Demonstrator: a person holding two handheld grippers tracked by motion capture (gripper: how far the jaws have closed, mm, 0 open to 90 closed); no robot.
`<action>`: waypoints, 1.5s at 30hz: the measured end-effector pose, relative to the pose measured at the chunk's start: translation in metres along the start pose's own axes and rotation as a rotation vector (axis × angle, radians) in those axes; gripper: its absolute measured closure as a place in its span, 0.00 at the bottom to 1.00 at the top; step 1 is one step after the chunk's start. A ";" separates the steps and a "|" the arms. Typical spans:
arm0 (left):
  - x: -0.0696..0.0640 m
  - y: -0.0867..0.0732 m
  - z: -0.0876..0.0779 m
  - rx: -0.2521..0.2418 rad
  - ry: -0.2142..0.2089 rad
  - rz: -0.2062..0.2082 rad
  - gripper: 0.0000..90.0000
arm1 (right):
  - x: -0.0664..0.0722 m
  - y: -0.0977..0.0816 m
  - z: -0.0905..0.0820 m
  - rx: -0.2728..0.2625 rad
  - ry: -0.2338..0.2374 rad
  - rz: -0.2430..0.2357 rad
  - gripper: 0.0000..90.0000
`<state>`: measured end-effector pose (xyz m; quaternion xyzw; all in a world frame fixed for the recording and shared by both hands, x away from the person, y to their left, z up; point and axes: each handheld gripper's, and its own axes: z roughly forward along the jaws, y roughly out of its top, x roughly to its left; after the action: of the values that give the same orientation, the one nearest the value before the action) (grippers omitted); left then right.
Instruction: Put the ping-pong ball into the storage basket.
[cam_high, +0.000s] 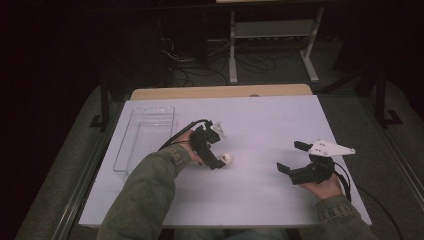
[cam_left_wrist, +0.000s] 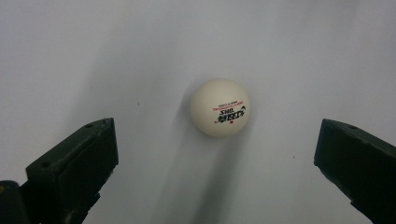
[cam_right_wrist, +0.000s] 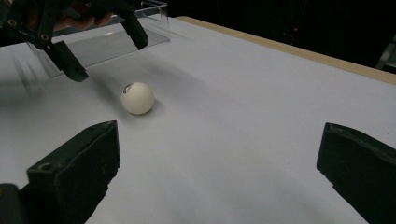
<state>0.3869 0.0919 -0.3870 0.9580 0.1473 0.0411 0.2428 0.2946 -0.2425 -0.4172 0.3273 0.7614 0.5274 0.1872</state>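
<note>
Left gripper (cam_high: 218, 151) is yours to move: jaws spread wide, holding nothing, hanging just above the table tennis ball (cam_high: 227, 159). In the left gripper view the ball (cam_left_wrist: 220, 108) sits between the two jaws but past their tips, a bit nearer the right-hand jaw, printed logo facing up. It rests free on the white table sheet (cam_high: 260, 195), touching neither jaw.

To get a clean grab, as I read it:
- Push forward until the ball is level with the jaw pads, not the tips.
- Shift slightly so the ball is centred in the gap; if one jaw touches first, it will roll away.
- Drop low enough that the pads meet the ball's widest part. Too high and it squirts out downward.
- Close slowly. Light, smooth, round: it will likely skate on this sheet.

Right gripper (cam_high: 291, 160) is well to the right of the ball, jaws also wide apart and holding nothing. Keep it parked; in the right gripper view the ball (cam_right_wrist: 137, 98) lies far ahead of it, with the left gripper (cam_right_wrist: 102, 44) over the ball.

Clear plastic tray (cam_high: 131, 150) is beyond and to the left of the ball, well apart from it, and looks like the likely drop spot.
</note>
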 end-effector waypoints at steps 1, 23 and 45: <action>0.000 0.000 0.002 0.005 -0.001 0.000 0.00 | 0.000 0.000 0.000 0.000 0.000 0.000 0.00; 0.005 0.018 0.028 0.062 -0.051 0.041 0.00 | -0.001 -0.001 -0.001 -0.006 0.001 0.001 0.00; 0.005 0.021 0.039 0.104 -0.093 0.113 0.18 | -0.001 -0.001 0.001 -0.003 0.013 0.003 0.00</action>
<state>0.4027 0.0581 -0.4115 0.9769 0.0837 0.0026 0.1966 0.2950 -0.2429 -0.4187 0.3248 0.7612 0.5310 0.1821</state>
